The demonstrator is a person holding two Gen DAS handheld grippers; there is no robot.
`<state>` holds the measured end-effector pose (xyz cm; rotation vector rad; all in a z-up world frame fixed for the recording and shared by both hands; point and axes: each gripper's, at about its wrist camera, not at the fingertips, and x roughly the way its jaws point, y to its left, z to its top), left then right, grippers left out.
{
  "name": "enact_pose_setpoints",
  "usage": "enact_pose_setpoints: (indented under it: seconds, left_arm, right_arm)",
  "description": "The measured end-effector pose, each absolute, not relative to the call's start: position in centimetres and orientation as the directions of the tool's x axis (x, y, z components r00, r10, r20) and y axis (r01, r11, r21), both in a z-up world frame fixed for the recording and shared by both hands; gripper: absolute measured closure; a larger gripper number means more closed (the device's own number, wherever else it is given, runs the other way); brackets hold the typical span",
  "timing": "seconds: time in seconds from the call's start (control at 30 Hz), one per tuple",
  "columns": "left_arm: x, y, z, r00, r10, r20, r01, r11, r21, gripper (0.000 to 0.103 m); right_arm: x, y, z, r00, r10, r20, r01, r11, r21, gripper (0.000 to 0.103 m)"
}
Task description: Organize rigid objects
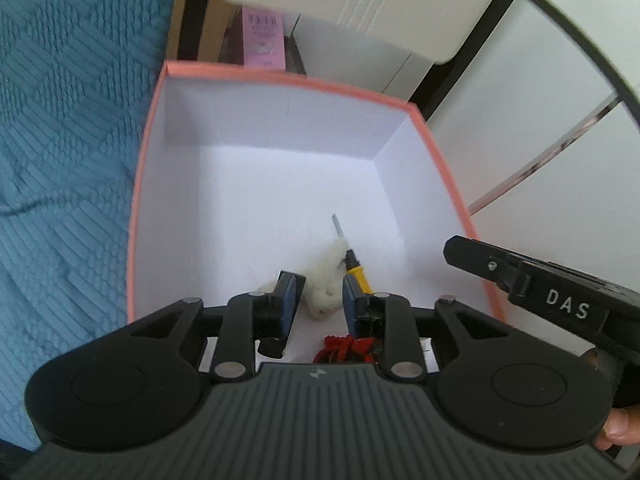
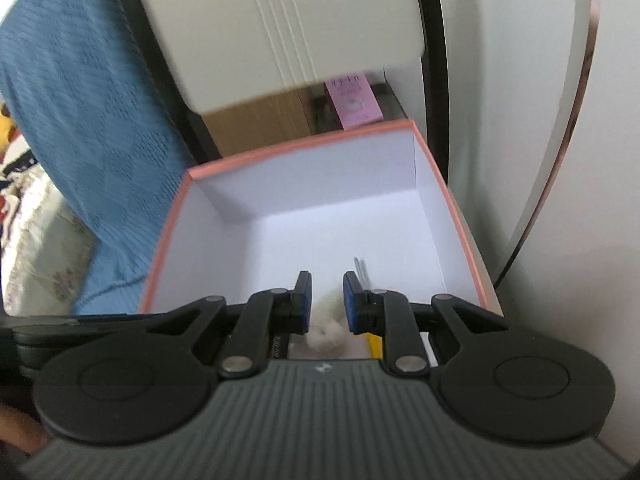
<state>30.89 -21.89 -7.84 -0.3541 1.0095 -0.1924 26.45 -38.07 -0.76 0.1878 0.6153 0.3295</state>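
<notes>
Hovering over the box [image 1: 256, 184], both my left gripper [image 1: 316, 300] and right gripper [image 2: 326, 298] gape, empty; the screwdriver [image 1: 354, 266] may snag the fluffy toy [image 1: 326, 286].

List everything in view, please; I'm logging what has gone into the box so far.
box: one, salmon-pink outside, white inside, open, beside the blue cloth
fluffy toy: one, white, on the box floor near the front wall
screwdriver: one, yellow and black handle, metal shaft, lying beside the fluffy toy
red item: one, red, tangled, at the box's front edge; kind unclear
blue cloth: one, textured, left of the box
pink carton: one, upright behind the box
left gripper: black, blue pads, open above the toy
right gripper: black, blue pads, open over the box
</notes>
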Motion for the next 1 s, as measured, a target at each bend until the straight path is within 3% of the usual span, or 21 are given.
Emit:
enact_pose_setpoints:
  seconds: [0.17,0.33,0.53,0.93,0.97,1.0]
  left_arm:
    - [29.0,-20.9,-4.0,0.583,-0.312,-0.751,0.02,0.929,-0.37,0.055]
    - [26.4,-20.1,-0.9,0.638,-0.307,-0.707,0.041,0.929,-0.367,0.034]
    - [22.7,-18.8,2.1,0.678,-0.309,-0.667,0.072,0.931,-0.358,0.018]
    - [15.6,-15.4,5.1,0.719,-0.29,-0.631,0.118,0.947,-0.3,0.007]
    - [15.1,-15.3,5.2,0.722,-0.287,-0.63,0.121,0.948,-0.293,0.007]
    - [14.7,-15.2,5.2,0.725,-0.284,-0.628,0.123,0.95,-0.287,0.006]
  right_arm:
    - [23.1,-38.0,2.1,0.8,0.361,-0.479,-0.26,0.928,0.265,0.082]
    - [19.6,-38.0,4.3,0.836,0.339,-0.431,-0.25,0.935,0.251,0.082]
    - [15.3,-37.7,5.9,0.861,0.331,-0.387,-0.253,0.938,0.237,0.082]
    - [7.4,-36.4,4.8,0.89,0.276,-0.364,-0.202,0.952,0.228,0.08]
    - [7.0,-36.3,4.7,0.89,0.272,-0.365,-0.198,0.953,0.227,0.078]
    - [6.6,-36.2,4.5,0.892,0.268,-0.365,-0.194,0.955,0.226,0.066]
